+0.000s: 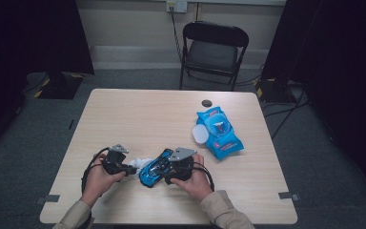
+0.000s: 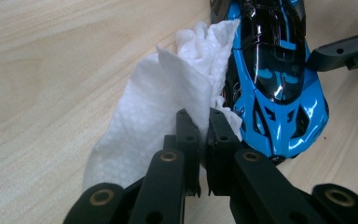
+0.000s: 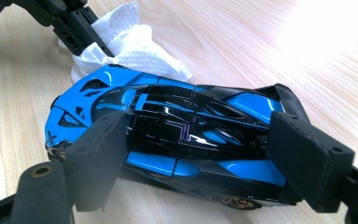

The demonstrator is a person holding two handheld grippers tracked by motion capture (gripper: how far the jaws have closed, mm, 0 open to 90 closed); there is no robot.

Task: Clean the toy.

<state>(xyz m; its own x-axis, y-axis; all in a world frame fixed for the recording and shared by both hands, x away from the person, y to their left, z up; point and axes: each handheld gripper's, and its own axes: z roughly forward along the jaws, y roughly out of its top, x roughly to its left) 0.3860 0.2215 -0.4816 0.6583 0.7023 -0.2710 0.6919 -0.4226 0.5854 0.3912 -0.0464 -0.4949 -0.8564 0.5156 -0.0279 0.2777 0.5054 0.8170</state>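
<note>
The right tongs [image 3: 186, 154] are clamping the toy car [image 3: 177, 126] lengthwise at six o'clock on the table [image 1: 138, 114], steadying it, while the left tongs [image 2: 204, 126], pinched on a white wipe [image 2: 168, 98], are pressing it against the car's side to clean.

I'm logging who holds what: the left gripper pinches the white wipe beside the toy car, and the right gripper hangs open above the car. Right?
Not quite. The right gripper is clamped on the blue toy car, as the right gripper view shows. The left gripper does pinch the white wipe.
</note>
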